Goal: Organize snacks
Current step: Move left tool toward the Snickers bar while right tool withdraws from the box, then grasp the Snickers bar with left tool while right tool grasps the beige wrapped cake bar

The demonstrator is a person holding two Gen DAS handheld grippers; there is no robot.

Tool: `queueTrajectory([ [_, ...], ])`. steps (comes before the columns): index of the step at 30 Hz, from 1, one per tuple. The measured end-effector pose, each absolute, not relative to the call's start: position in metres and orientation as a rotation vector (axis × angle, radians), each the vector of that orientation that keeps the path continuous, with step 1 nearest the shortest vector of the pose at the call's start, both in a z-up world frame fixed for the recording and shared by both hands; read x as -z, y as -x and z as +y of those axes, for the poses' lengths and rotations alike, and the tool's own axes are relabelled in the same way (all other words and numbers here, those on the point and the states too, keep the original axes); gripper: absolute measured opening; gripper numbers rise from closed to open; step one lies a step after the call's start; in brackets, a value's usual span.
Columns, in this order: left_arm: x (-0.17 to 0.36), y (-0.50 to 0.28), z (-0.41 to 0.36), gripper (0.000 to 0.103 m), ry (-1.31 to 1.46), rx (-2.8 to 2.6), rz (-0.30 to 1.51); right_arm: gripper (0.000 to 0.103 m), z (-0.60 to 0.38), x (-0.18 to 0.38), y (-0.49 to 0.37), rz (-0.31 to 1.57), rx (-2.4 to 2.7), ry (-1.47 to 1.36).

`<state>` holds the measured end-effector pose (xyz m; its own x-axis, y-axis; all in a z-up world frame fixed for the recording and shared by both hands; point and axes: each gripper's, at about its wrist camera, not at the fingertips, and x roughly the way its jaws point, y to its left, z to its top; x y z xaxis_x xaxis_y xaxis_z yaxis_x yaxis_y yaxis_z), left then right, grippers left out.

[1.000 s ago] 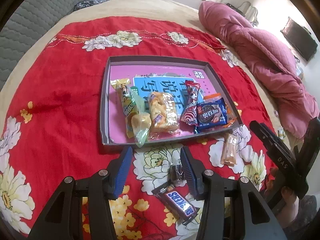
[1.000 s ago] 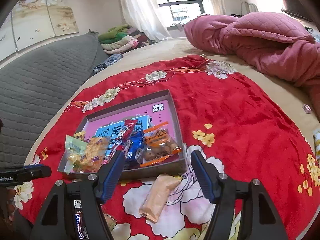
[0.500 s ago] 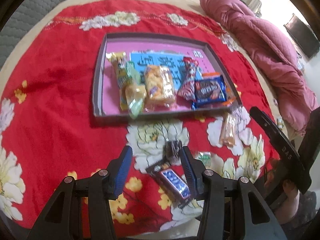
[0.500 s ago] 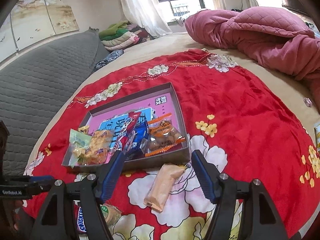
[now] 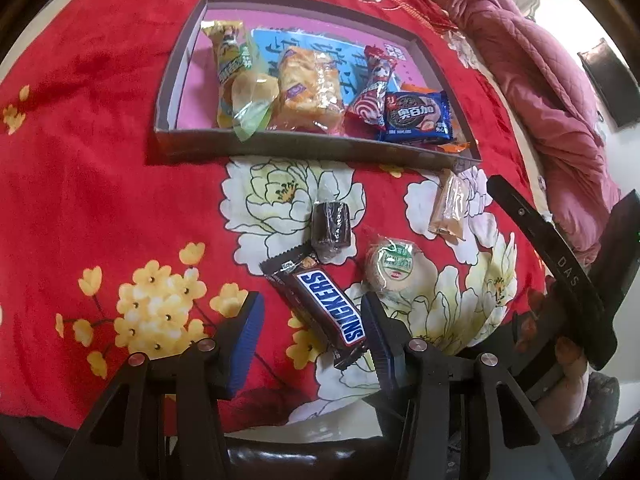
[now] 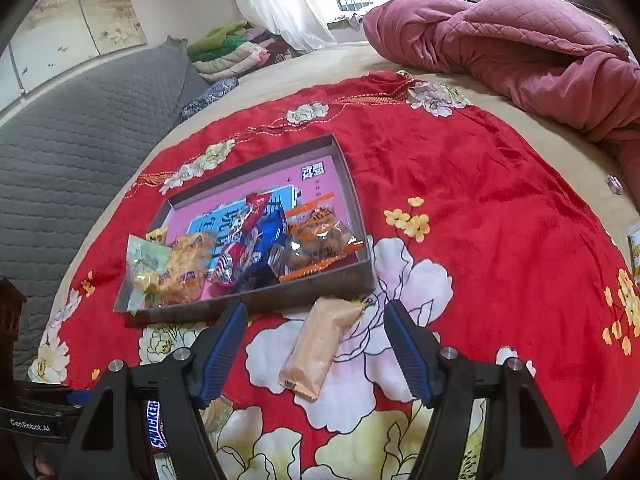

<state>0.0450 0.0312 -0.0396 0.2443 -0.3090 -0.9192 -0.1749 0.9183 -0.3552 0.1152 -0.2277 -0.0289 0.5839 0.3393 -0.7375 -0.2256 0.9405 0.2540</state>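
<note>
On the soft red flowered cloth (image 5: 100, 184), the left gripper (image 5: 310, 332) hung half open around a shiny Snickers bar (image 5: 320, 304). At twelve o'clock sat the flat box (image 5: 320, 146) of crinkly snacks. The right gripper (image 6: 316, 336) gaped around a peach packet (image 6: 316, 348), not touching.

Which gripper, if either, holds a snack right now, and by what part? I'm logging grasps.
Neither. The left gripper stands open over the Snickers bar, its jaws apart; the right gripper is open above the orange wafer pack.
</note>
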Motion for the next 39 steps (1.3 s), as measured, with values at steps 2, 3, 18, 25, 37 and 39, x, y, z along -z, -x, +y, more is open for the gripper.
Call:
queueTrajectory([
  [2,0.042,-0.045,0.032,0.051,0.440,0.087,1.340,0.070,-0.226,0.030,-0.114,0.897,-0.331,-0.130],
  [3,0.044,-0.044,0.032,0.051,0.447,0.083,1.344,0.070,-0.226,0.031,-0.114,0.902,-0.330,-0.127],
  [18,0.063,-0.050,0.023,0.051,0.548,0.034,1.375,0.070,-0.214,0.052,-0.116,0.995,-0.330,-0.072],
  [25,0.074,-0.052,0.023,0.051,0.572,-0.030,1.377,0.070,-0.204,0.064,-0.119,1.039,-0.287,-0.014],
  [37,0.080,-0.062,0.007,0.052,0.496,-0.121,1.394,0.049,-0.192,0.077,-0.129,1.045,-0.255,0.037],
  [39,0.081,-0.064,0.000,0.052,0.465,-0.124,1.396,0.041,-0.192,0.077,-0.129,1.042,-0.258,0.042],
])
